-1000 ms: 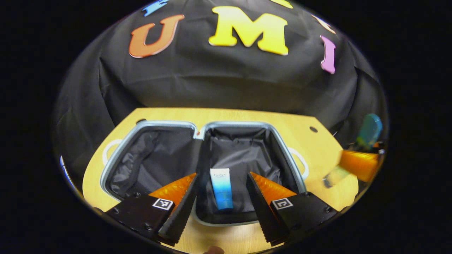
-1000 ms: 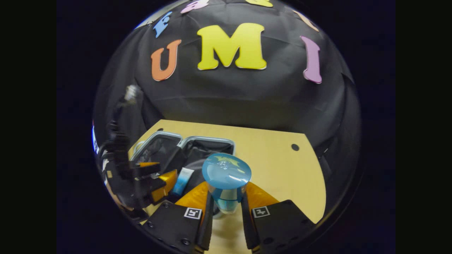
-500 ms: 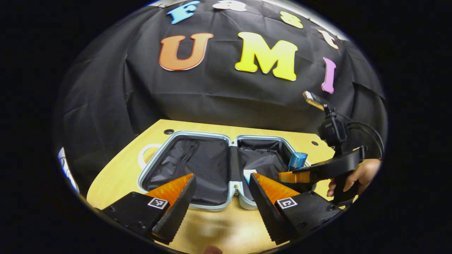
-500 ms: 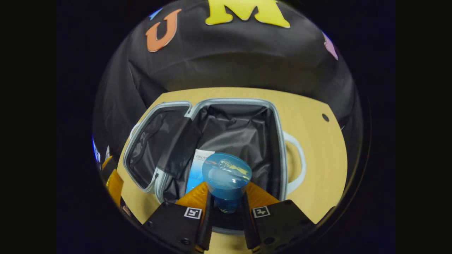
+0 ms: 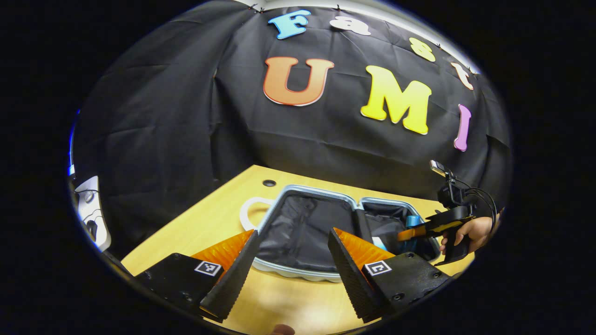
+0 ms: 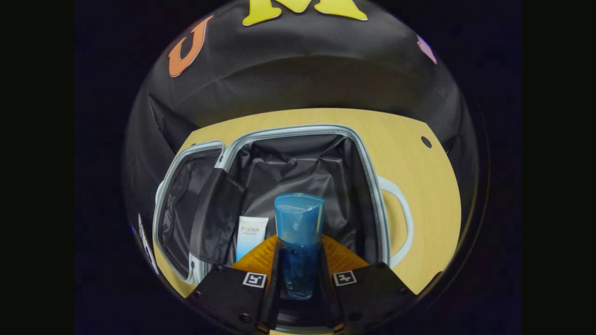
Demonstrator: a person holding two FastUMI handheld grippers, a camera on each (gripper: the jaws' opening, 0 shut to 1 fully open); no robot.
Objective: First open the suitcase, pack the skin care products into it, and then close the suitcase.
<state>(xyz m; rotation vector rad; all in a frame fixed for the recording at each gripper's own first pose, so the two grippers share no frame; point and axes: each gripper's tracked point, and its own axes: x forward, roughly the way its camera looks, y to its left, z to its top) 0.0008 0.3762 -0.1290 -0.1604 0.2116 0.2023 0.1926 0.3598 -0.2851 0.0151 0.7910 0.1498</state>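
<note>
The right gripper (image 6: 298, 274) is pinching a translucent blue plastic bottle (image 6: 298, 232) by its body; it looks light, rigid, slippery.

The open suitcase (image 6: 372, 186) offers bare lining behind the bottle (image 6: 298, 223); a tube (image 6: 250, 237) lies just left of it, and the bench (image 5: 209, 223) left of the suitcase lies open.

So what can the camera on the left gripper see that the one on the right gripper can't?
The left gripper view takes in the person's hand holding the right gripper, plus its own open left gripper over the table. The right gripper view looks closely at the blue bottle clamped between its fingers, and the white-and-blue tube lying beside it. Both show the open suitcase with its dark lining.
</note>
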